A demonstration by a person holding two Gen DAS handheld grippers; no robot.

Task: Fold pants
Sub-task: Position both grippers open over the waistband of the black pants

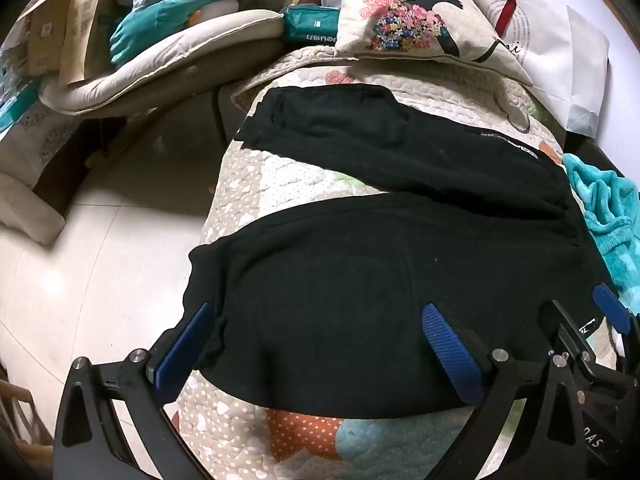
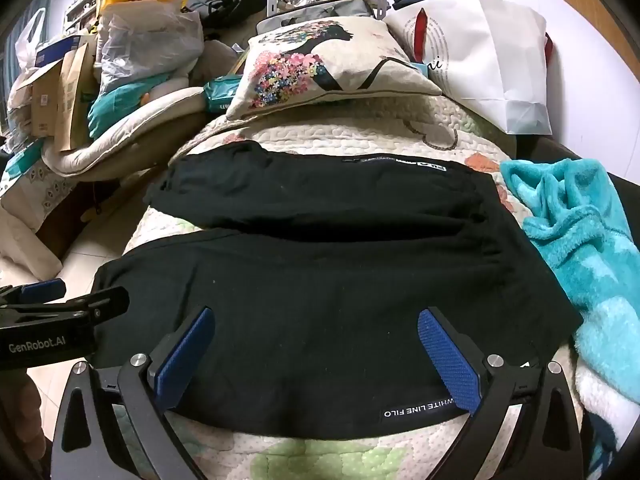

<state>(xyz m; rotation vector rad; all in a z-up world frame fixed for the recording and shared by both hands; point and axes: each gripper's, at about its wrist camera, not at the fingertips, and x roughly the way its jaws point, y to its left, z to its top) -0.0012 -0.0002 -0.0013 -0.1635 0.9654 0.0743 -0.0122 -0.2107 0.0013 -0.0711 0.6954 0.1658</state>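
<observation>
The black pants [image 1: 360, 280] lie spread flat across a quilted bedspread [image 1: 312, 440] with patches of orange, green and pale blue, both legs running off to the left, toward the edge of the bed, and the waist to the right. The far leg and the near leg sit apart at the cuffs, with a wedge of quilt showing between them, and meet near the waist. A white-lettered label shows along the near hem of the pants in the right wrist view.

The left tool [image 1: 320, 356] hangs over the near leg with its jaws spread as wide as they go, nothing gripped; one blue pad sits just off the cuff end of the leg, the other over the cloth further toward the waist. The right tool [image 2: 324, 360] is likewise wide open and empty, tilted down over the near edge of the pants by the waist, its two blue pads straddling a broad stretch of black fabric. Whether any pad actually touches the cloth I cannot tell.

The two tools are side by side, the left one's black body showing at the left edge of the right wrist view.

A turquoise fleece blanket [image 2: 580, 248] lies bunched just beyond the waist on the right. A flower-printed cushion [image 2: 320, 64] and a white paper bag [image 2: 492, 52] rest at the far end of the bed
</observation>
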